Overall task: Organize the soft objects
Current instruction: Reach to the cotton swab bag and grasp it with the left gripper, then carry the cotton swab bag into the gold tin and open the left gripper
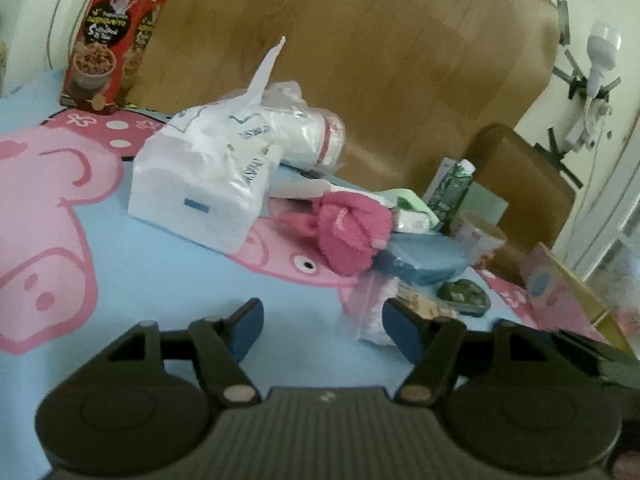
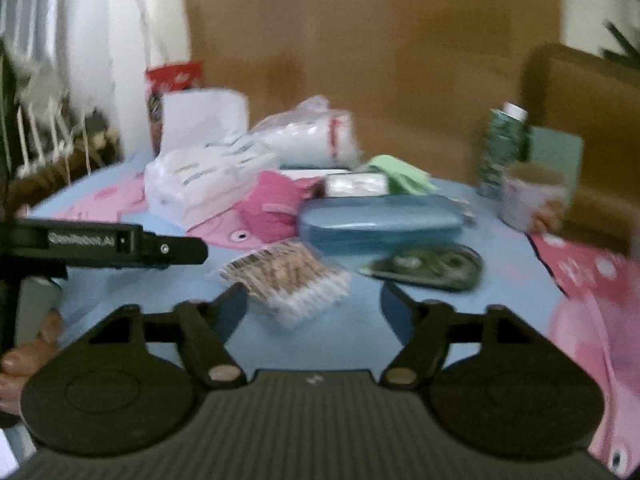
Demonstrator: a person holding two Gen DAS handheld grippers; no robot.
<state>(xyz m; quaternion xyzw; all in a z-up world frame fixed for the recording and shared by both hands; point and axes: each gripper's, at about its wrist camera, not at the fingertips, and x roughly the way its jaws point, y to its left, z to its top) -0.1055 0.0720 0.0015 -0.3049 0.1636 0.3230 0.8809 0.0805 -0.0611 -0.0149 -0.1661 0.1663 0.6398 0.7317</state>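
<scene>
Nothing sorted yet, as far as I can judge: both my grippers are empty w/ jaws spread, left gripper (image 1: 322, 330) and right gripper (image 2: 314, 306) low over the blue cloth (image 1: 168, 280). Soft stuff sits in one heap mid-table: pink towel (image 1: 352, 232) against the tissue pack (image 1: 200, 184), cotton roll (image 1: 308, 136) behind, green cloth (image 2: 400, 172) beyond, mixed w/ the blue case (image 2: 380, 220). Right view's blurry; the bag (image 2: 292, 280) nearest looks like cotton swabs, prob.

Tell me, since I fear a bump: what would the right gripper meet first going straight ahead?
Probably the bag of cotton swabs, lying just ahead between the open right gripper fingers; depth is blurry.
</scene>
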